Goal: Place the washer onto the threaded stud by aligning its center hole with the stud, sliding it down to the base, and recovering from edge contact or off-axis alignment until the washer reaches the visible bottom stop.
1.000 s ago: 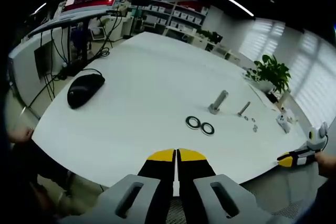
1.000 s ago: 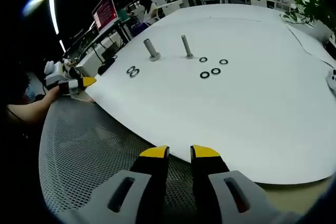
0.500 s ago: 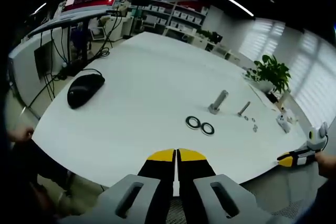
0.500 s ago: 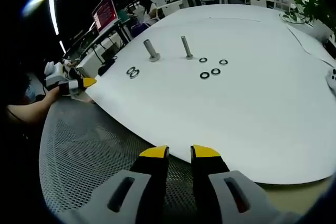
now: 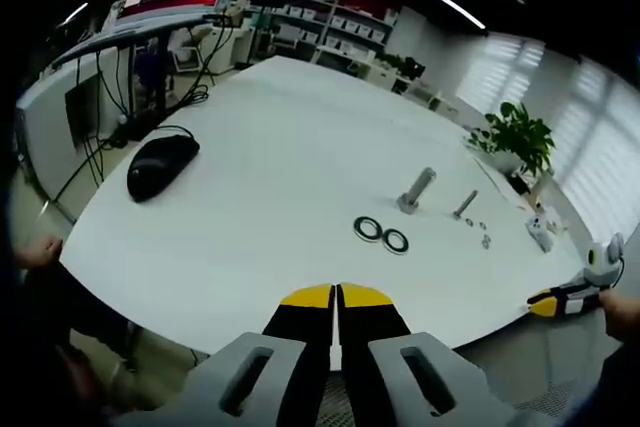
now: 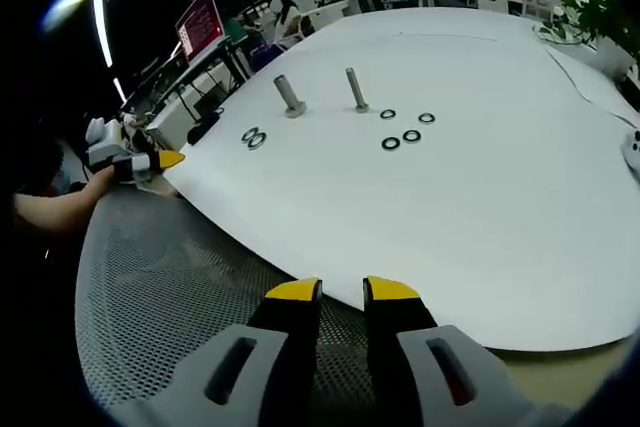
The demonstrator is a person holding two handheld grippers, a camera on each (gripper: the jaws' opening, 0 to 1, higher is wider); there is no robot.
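White surface (image 5: 260, 177) carries everything; my left gripper (image 5: 335, 296) has its yellow-tipped fingers pressed together on nothing, low at the near edge; my right gripper (image 6: 342, 290) holds its fingers slightly parted, also empty, over a mesh chair seat (image 6: 170, 297). Two large washers (image 5: 381, 235) lie flat side by side, near the thick stud (image 5: 416, 190), which stands upright; the thin stud (image 5: 465, 204) stands beyond, four small washers (image 6: 405, 127) scattered beside it; a black mouse (image 5: 160, 164) sits well apart.
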